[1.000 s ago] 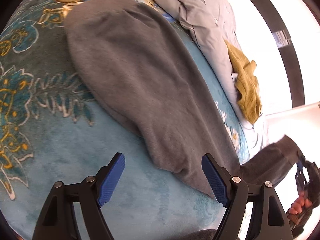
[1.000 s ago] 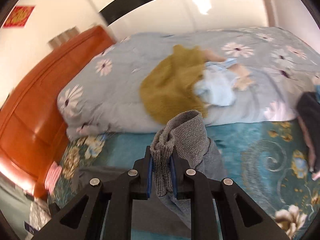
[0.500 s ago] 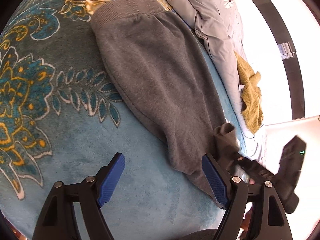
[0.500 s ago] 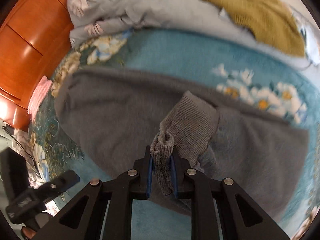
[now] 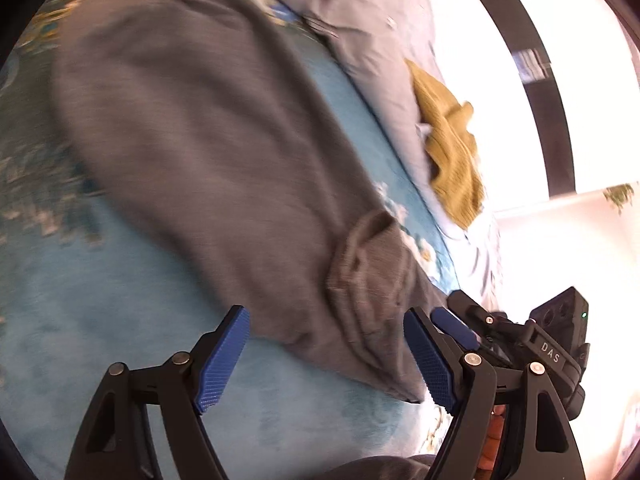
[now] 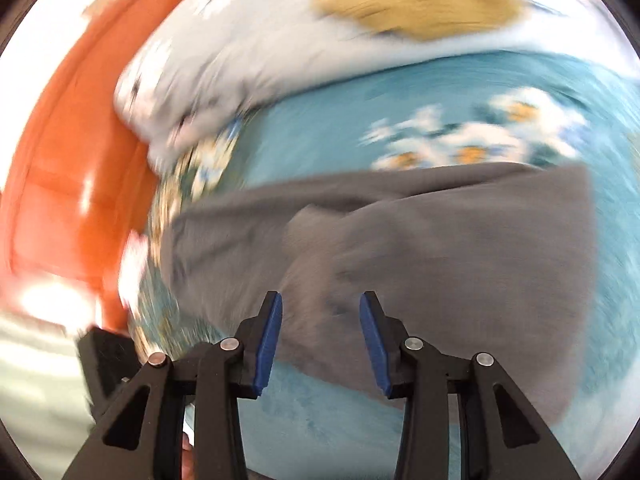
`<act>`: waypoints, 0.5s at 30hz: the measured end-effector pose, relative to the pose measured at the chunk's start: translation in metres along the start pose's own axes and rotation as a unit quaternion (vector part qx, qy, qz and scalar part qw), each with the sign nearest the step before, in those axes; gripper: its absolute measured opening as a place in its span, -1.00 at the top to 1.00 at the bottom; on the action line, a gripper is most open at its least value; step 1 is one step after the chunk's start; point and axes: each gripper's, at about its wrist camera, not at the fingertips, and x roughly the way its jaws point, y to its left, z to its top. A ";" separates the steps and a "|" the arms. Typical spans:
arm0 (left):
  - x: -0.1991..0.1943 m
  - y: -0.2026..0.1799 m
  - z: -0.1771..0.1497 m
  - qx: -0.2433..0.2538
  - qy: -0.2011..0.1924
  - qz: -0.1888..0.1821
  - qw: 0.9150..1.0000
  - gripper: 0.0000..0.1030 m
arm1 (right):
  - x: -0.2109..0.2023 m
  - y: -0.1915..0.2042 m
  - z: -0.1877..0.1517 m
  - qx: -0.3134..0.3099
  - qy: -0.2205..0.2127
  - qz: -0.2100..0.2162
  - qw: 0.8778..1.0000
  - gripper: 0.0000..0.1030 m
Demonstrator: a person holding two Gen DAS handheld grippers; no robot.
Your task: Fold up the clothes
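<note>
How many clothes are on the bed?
2 for sure. The grey sweater lies spread on the teal blanket, near the grippers. The yellow sweater lies farther back on the flowered quilt. Others may be hidden or blurred.

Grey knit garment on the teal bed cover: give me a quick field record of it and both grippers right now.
garment: grey knit garment lying on the teal floral bed cover, ribbed cuff folded back onto it
left gripper: open, garment's edge between the pads, not pinched
right gripper: jaws opening, pads off the cloth
background: mustard knit sweater on the grey floral duvet
</note>
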 end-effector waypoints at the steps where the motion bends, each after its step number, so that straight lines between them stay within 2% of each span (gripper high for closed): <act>1: 0.008 -0.004 0.003 0.003 0.007 -0.006 1.000 -0.59 | -0.011 -0.014 0.002 0.021 -0.015 -0.003 1.000 0.19; 4: 0.031 -0.011 0.011 0.006 0.021 -0.011 1.000 -0.59 | -0.035 -0.044 0.006 0.066 -0.044 -0.019 0.997 0.19; 8: 0.048 -0.012 0.016 -0.003 0.021 -0.015 1.000 -0.55 | -0.055 -0.079 0.001 0.109 -0.055 -0.020 0.992 0.19; 10: 0.051 -0.016 0.015 0.004 0.019 -0.014 1.000 -0.33 | -0.059 -0.090 -0.002 0.122 -0.058 -0.022 0.991 0.19; 12: 0.054 -0.023 0.013 0.019 0.016 -0.004 1.000 -0.15 | -0.061 -0.101 -0.005 0.144 -0.059 -0.013 0.988 0.19; 14: 0.057 -0.031 0.011 0.037 0.016 0.005 0.999 -0.06 | -0.059 -0.109 -0.008 0.159 -0.060 -0.004 0.985 0.19; 15: 0.059 -0.034 0.010 0.043 0.017 0.009 0.999 0.07 | -0.059 -0.112 -0.010 0.162 -0.059 -0.002 0.985 0.19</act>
